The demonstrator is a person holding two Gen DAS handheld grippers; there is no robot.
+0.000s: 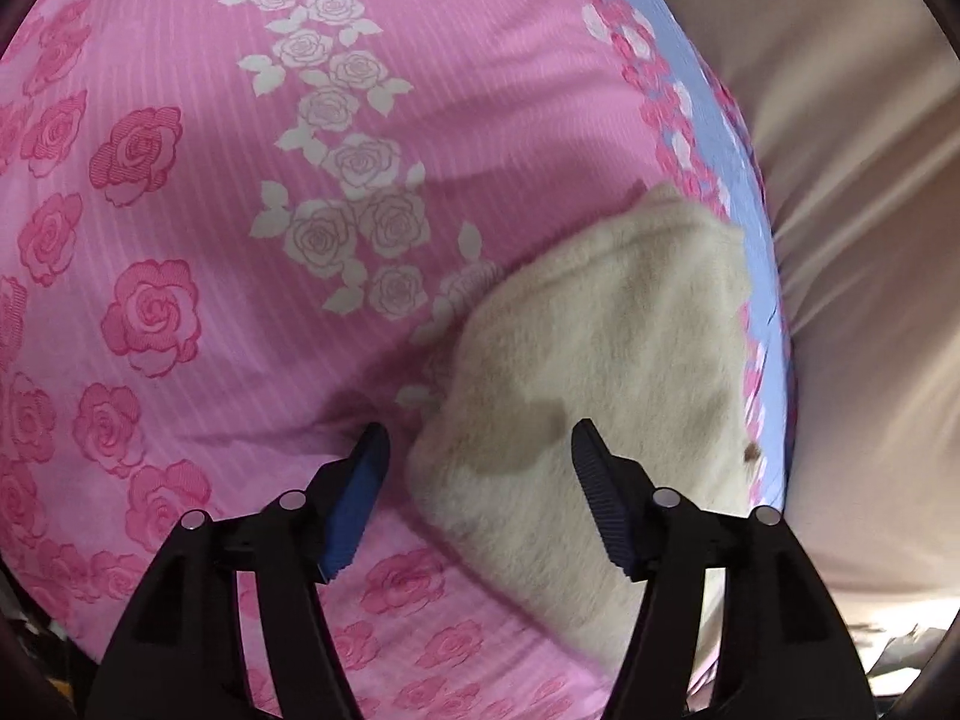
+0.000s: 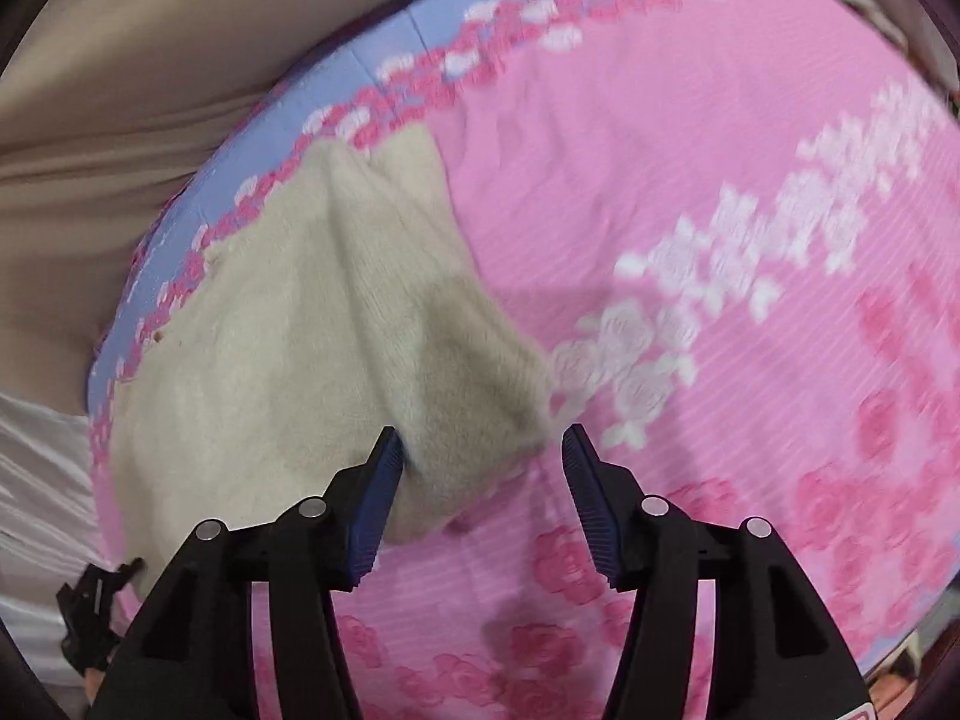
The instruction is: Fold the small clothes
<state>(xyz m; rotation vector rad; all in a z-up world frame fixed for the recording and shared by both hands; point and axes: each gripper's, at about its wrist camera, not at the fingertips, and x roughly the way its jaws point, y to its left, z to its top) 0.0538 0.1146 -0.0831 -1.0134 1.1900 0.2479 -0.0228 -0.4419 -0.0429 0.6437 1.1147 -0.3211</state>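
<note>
A small cream fleecy garment [image 1: 600,348] lies on a pink rose-print bedsheet [image 1: 210,180], close to the sheet's blue border. My left gripper [image 1: 477,450] hovers over its near corner with both blue pads apart. The corner lies under the gap and neither pad presses on it. In the right wrist view the same garment [image 2: 288,330] shows a raised fold running toward its near corner. My right gripper [image 2: 480,450] stands open over that corner. Its left pad [image 2: 378,498] is at the cloth's edge and its right pad is over bare sheet [image 2: 660,150].
The blue strip with pink roses [image 1: 720,168] marks the bed's edge. Beyond it hangs beige fabric [image 1: 840,180], also seen in the right wrist view [image 2: 120,60]. A black piece of hardware [image 2: 90,612] sits at that view's lower left, over white cloth [image 2: 36,480].
</note>
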